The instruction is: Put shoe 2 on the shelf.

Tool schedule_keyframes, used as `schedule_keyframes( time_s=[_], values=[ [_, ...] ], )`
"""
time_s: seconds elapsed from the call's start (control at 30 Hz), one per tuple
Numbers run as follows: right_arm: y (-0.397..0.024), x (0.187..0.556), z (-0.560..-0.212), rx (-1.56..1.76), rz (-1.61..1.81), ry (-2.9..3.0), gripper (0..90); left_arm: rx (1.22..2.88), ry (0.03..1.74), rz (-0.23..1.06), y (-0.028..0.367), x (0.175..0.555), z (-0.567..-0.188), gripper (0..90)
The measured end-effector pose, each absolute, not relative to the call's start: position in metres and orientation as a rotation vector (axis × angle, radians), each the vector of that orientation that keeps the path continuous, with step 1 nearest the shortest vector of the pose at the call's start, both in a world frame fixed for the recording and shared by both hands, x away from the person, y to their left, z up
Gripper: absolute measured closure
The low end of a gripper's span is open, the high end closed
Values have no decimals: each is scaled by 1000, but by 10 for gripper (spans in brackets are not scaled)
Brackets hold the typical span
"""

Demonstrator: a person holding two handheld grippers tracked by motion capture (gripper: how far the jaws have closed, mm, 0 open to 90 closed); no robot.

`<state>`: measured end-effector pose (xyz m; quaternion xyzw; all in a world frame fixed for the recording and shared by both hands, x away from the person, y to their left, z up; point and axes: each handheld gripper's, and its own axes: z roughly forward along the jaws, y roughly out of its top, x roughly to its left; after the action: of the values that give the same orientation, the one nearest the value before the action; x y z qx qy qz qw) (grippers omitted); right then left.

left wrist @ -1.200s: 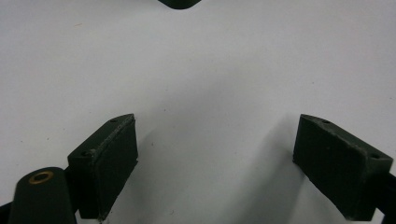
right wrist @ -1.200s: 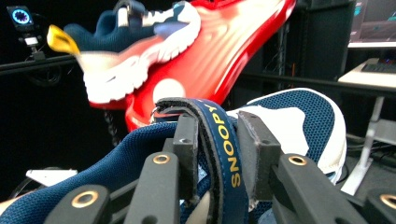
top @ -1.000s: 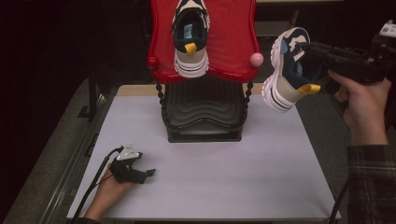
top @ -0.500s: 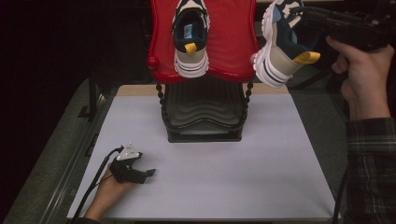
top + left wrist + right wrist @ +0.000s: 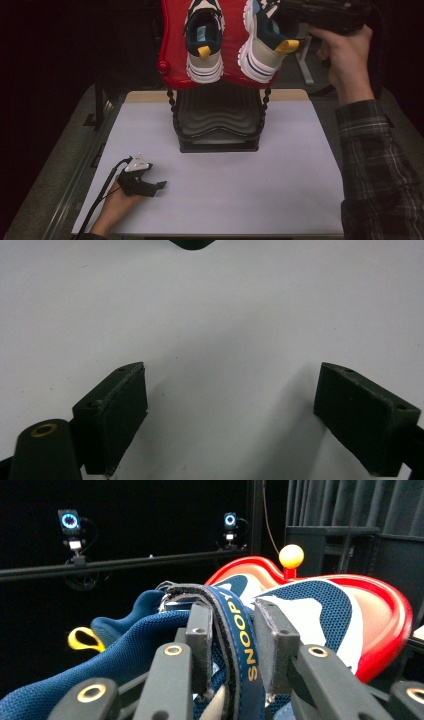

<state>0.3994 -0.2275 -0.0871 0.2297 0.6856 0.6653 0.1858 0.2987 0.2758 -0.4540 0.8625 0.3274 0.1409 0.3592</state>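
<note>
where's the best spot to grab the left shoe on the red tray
Probably its strap or tongue, from above: the left shoe lies sole down on the red tray, opening up. The right gripper holds the other shoe by its strap that way.

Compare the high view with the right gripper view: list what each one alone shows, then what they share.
High view alone: the white table top, the black ribbed stand under the tray, a shoe already resting on the tray, and the left gripper lying on the table in the person's left hand.

Right gripper view alone: the right gripper pads clamped on a blue strap printed SNOOPY, plus an orange ball behind the tray.

Both: the red tray and the held shoe with its yellow heel loop.
</note>
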Motion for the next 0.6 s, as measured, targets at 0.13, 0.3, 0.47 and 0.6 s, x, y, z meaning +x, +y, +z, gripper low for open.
schedule_keyframes(
  time_s=[0.13, 0.3, 0.47, 0.6],
  values=[
    [-215, 413, -87, 628, 1834, 1953, 697, 2223, 845, 364, 276, 299, -454, 129],
    [-204, 428, -89, 617, 1792, 1971, 697, 2222, 846, 363, 276, 299, -454, 129],
    [-191, 437, -89, 585, 1738, 2000, 696, 2222, 845, 363, 276, 299, -454, 129],
    [-181, 442, -92, 577, 1746, 2027, 693, 2222, 845, 364, 276, 299, -454, 129]
  ],
)
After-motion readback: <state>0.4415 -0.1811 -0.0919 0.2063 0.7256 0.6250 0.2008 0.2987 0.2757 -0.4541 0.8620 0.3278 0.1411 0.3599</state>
